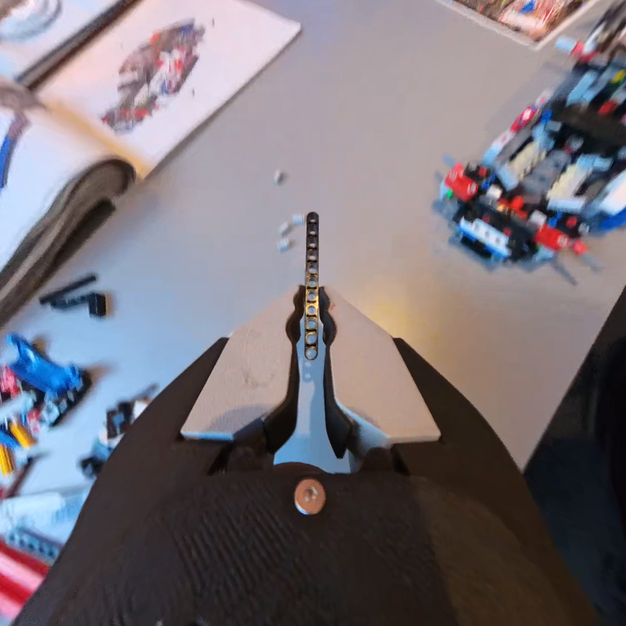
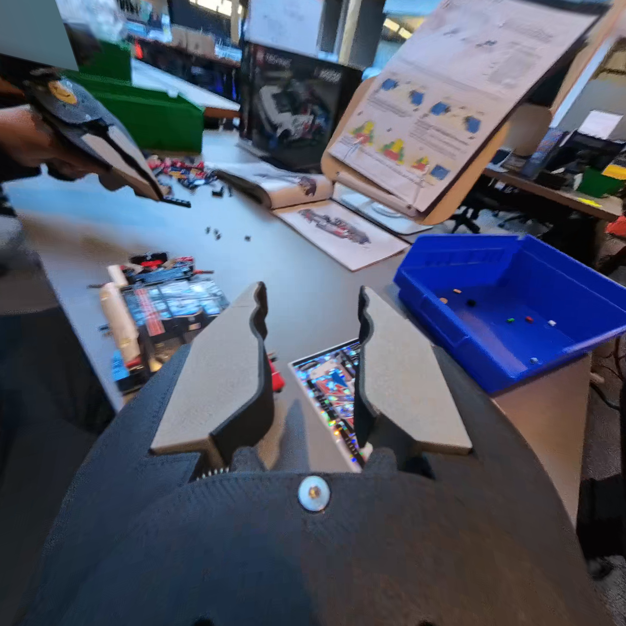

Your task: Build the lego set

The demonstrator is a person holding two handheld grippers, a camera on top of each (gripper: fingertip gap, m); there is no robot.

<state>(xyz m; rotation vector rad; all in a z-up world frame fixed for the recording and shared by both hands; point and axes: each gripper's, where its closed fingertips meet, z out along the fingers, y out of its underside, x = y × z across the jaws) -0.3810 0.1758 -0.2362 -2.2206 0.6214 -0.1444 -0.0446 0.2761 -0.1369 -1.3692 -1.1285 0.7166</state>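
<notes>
A person is working at a grey table with a two-finger gripper in each hand, building a brick-set car.

The left gripper is holding a long black beam with a row of holes; its fingers are pressed narrowly onto the beam's near half, and the far half is sticking out forward above the table. In the right wrist view the same gripper is showing at the far left, carried by a hand.

The right gripper is empty, its fingers spread wide above the table's near edge.

The partly built car, in black, grey, red and blue, is sitting to the right of the held beam, well apart from it. Judging by the bare frame and the many loose parts, the build looks somewhere in the middle, with the beam not yet fitted.

Three or four small grey pieces are lying just beyond the beam's tip. A black part and a pile of loose blue, red and yellow parts are lying to the left. An open instruction booklet is lying at the far left. A blue bin holding a few tiny pieces is standing at the right, with a shiny sticker sheet near it and a propped board of printed sheets behind. Nothing seems to be blocking the way between beam and car.
</notes>
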